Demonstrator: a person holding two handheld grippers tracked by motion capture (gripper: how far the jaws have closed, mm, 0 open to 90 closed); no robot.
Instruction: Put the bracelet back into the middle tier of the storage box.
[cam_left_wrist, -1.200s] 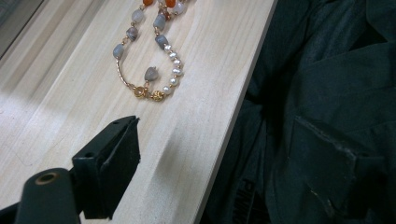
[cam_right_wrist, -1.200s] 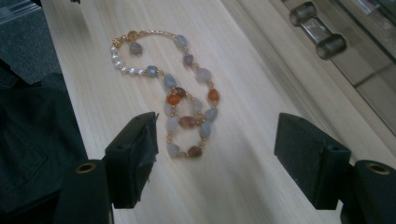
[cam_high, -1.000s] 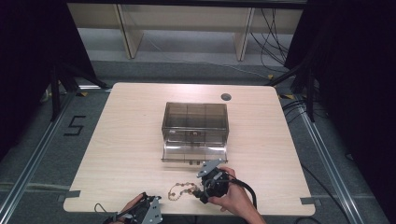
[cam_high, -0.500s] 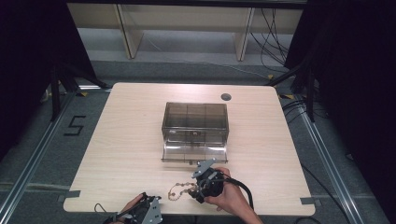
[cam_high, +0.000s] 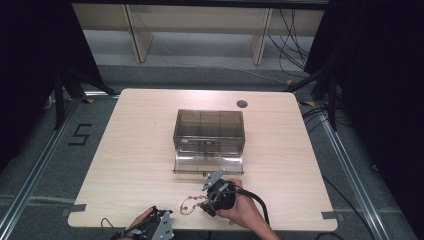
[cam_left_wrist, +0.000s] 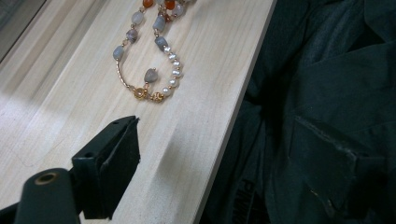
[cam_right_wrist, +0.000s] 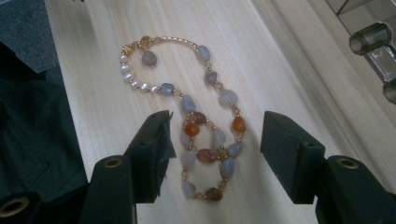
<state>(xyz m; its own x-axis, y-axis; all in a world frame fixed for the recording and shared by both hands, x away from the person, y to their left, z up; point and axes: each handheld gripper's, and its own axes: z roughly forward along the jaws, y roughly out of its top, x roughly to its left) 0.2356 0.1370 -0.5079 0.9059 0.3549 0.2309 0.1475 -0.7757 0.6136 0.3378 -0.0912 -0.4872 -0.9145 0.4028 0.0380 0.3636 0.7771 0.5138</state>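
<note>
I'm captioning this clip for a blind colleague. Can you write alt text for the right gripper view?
A beaded bracelet of grey, orange and pearl beads lies on a pale wooden table, between the open black jaws of the right gripper. A clear plastic box edges in at upper right.

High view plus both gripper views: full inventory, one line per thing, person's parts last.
Table: 1, light wood; round dark hole near its far edge.
Clear box: 1, smoky transparent plastic, mid-table; its front flap lies open toward the person.
Beaded bracelet: 1, grey, orange and brown stones, small white pearls, gold links; flat on the table near the front edge.
Tape marking: 1, black, on the floor left of the table.
Shelf unit: 1, pale, beyond the table.
Dark clothing: at the table's front edge.
Left gripper: black, front-left edge, one jaw in its own view.
Right gripper: black, open, jaws either side of the bracelet.
Right hand: holding that gripper.
</note>
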